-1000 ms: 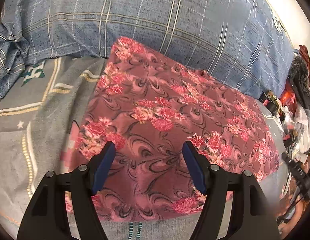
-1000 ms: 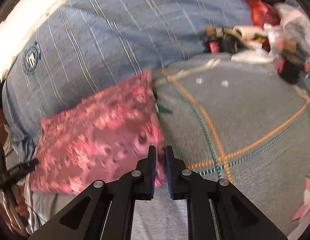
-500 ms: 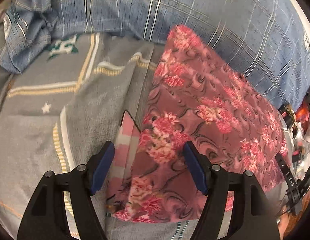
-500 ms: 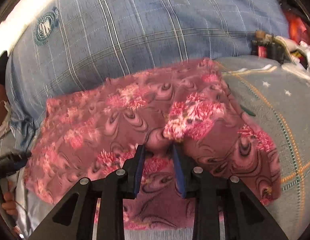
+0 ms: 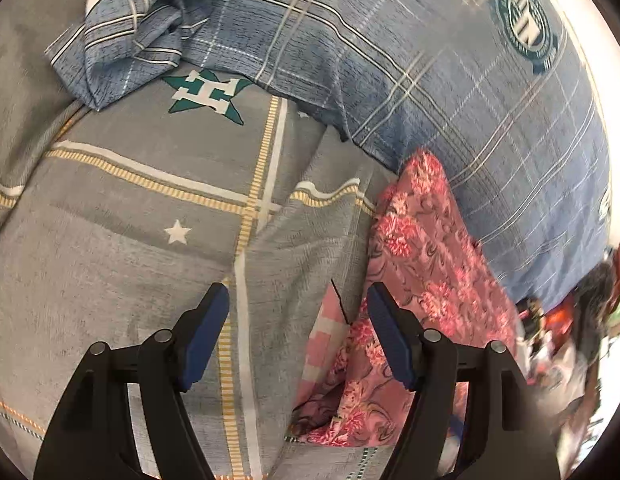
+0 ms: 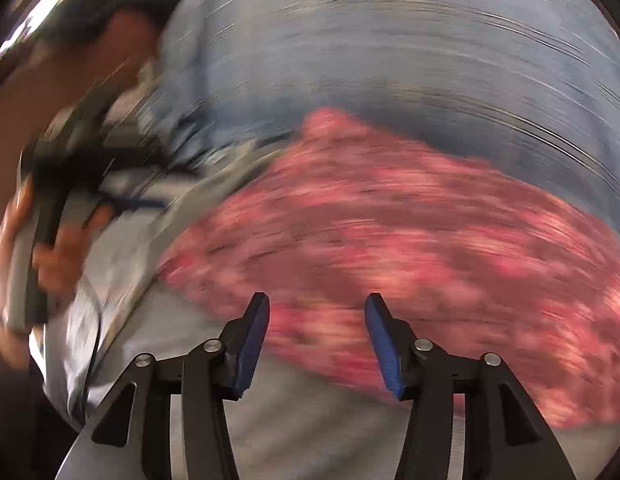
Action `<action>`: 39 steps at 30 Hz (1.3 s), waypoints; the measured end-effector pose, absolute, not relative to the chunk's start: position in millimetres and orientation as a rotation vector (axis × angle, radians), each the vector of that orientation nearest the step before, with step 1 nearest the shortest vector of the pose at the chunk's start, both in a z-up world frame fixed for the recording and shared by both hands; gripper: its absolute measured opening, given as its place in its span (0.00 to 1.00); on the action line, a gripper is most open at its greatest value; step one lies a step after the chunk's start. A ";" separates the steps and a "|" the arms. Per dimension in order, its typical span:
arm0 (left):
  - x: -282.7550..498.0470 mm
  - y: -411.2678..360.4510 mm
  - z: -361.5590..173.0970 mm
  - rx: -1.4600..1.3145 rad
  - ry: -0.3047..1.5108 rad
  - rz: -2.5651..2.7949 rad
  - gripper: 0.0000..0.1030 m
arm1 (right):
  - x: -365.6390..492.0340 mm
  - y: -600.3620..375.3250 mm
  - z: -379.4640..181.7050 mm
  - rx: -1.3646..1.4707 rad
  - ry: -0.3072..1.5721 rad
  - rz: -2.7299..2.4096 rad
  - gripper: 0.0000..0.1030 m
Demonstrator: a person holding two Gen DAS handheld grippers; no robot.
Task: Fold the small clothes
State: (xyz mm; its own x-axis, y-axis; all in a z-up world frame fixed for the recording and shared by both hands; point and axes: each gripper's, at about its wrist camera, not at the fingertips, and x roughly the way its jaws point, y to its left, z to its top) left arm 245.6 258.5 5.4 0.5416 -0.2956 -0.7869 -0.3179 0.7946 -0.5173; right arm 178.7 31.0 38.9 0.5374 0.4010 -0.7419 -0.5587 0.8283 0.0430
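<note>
Now both tools are released: left tool point(image 5: 298, 332) hangs spread over the grey bedsheet point(image 5: 150, 272), right tool point(image 6: 315, 332) spread and empty in a heavily blurred view. The pink floral garment point(image 5: 425, 280) lies flat on the bed, against the blue plaid quilt point(image 5: 429, 92) along the bed's far edge. We judge one fold is laid, the next not begun. Next move: regrip an edge and fold across.

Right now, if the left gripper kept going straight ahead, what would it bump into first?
Probably the grey bedsheet. The left gripper is open, and mostly bare sheet lies between its fingers. The pink floral cloth sits just off to its right. Depth is hard to judge through the fisheye.
</note>
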 end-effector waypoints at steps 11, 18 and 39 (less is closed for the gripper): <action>246.1 278.1 6.5 -0.763 1.000 0.014 0.69 | 170.2 122.3 16.4 -0.549 0.681 0.580 0.71; 252.5 266.5 5.4 -0.815 1.000 -0.116 0.69 | 178.1 96.0 35.2 -0.379 0.671 0.606 0.08; 383.5 188.1 -0.1 -0.576 1.336 -0.468 0.78 | 137.2 98.3 21.6 -0.525 0.660 0.612 0.62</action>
